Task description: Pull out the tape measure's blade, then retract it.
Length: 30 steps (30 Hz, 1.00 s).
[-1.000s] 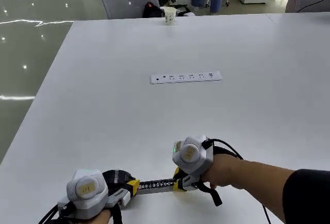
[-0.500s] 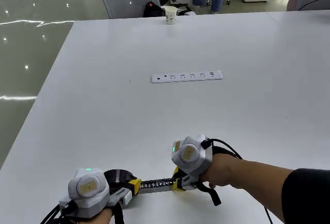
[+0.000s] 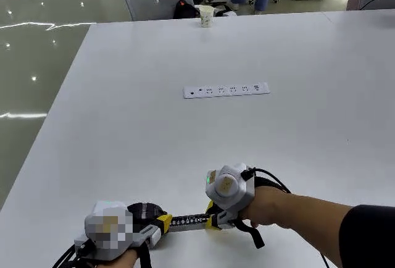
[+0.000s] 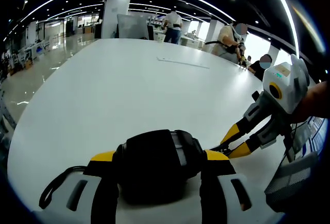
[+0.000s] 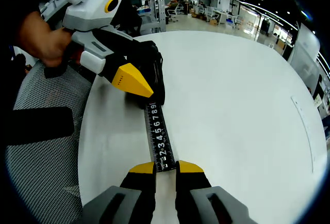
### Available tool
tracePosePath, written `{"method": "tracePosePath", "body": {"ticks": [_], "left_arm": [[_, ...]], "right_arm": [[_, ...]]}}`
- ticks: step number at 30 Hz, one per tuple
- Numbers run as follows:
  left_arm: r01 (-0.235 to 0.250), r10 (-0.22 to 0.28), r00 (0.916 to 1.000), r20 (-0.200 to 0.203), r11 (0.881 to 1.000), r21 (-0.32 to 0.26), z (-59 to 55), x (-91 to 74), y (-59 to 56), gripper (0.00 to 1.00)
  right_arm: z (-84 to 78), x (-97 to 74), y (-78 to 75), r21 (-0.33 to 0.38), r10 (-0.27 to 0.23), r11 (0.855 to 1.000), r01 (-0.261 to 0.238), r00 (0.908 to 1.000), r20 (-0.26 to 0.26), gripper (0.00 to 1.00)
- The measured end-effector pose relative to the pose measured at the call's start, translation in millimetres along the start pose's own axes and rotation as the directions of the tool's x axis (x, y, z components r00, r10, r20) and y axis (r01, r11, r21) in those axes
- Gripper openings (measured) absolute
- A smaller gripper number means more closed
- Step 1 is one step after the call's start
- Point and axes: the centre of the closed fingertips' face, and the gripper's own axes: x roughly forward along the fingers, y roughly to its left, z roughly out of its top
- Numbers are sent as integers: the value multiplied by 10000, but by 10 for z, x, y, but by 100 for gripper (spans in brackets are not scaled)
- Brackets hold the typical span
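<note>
The black, rounded plastic tape measure case [image 3: 145,210] sits at the near edge of the white tabletop [image 3: 123,126], around 7 o'clock in the head view. The left gripper [image 4: 160,158] clamps it on both sides between yellow-tipped fingers. From the case a short length of black, white-numbered blade [image 5: 157,139] lies flat on the tabletop toward 3 o'clock. The right gripper [image 5: 165,168] has its fingers almost together, pinching the blade's end. Farther off, toward 12 o'clock, lie a white power strip [image 3: 226,89] and, at the far edge, a paper cup [image 3: 206,15].
</note>
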Motion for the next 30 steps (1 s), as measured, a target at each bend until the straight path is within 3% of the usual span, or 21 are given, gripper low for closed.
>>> {"method": "tracePosePath", "body": {"ticks": [30], "left_arm": [[56,-56,10000,-37,10000,-1,-4,6,8,59]], "right_arm": [[61,35,3,101,19,9999,-20,9999,110,11]]}}
